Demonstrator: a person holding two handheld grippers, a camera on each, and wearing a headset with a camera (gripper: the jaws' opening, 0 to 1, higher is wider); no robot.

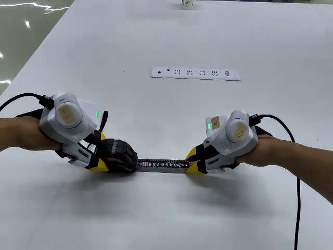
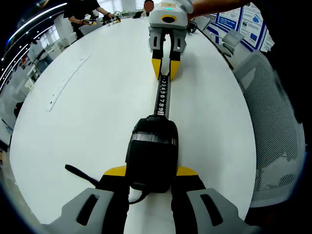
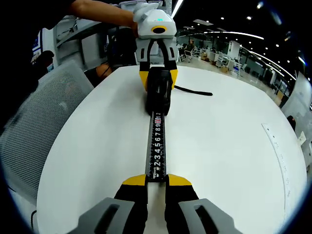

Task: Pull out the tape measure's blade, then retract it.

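While the white bench (image 1: 166,41) carries the tape measure at its near side, the fingers of the left gripper (image 2: 151,171) clamp the black case (image 2: 152,151), which looks dense and rubbery and is best squeezed across its flat sides. The right gripper (image 3: 157,181) pinches the end of the partly drawn blade (image 3: 157,141). That blade is thin, springy steel, likely slick and eager to snap back.
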